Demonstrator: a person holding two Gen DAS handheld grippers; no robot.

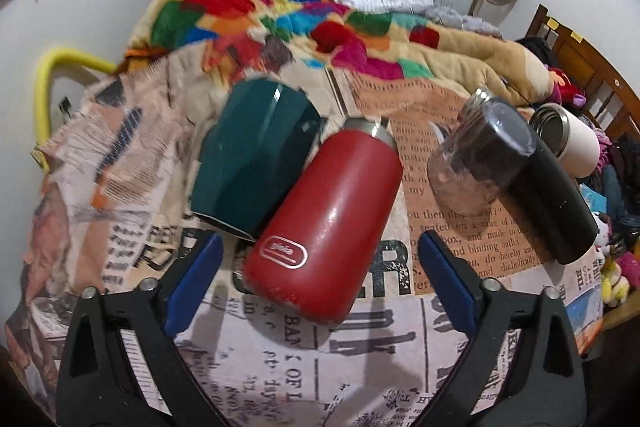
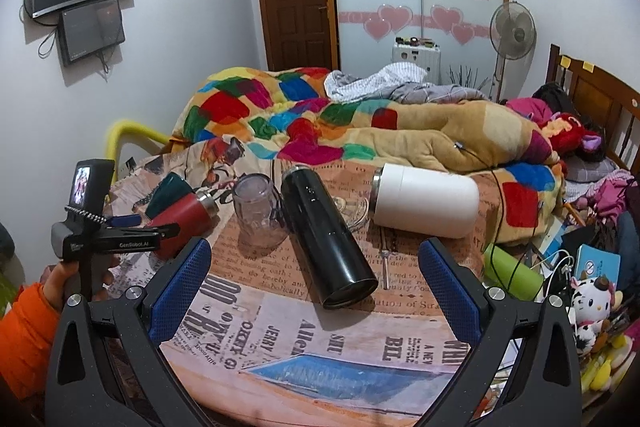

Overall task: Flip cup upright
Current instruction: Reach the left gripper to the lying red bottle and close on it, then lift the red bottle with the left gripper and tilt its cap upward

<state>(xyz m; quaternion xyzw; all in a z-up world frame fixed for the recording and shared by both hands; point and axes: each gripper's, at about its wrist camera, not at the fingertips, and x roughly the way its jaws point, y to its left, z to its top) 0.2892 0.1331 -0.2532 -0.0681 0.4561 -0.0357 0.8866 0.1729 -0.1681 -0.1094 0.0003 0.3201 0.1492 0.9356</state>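
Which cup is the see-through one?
The clear plastic cup, standing upside down between the red bottle and the black bottle. The others are solid-coloured.

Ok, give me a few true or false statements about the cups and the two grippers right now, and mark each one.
1. The red cup lies on its side. True.
2. The left gripper grips the red cup. False: it is open, holding nothing.
3. The black flask stands upright. False: it lies on its side.
4. The white cup lies on its side. True.
5. The right gripper is open. True.
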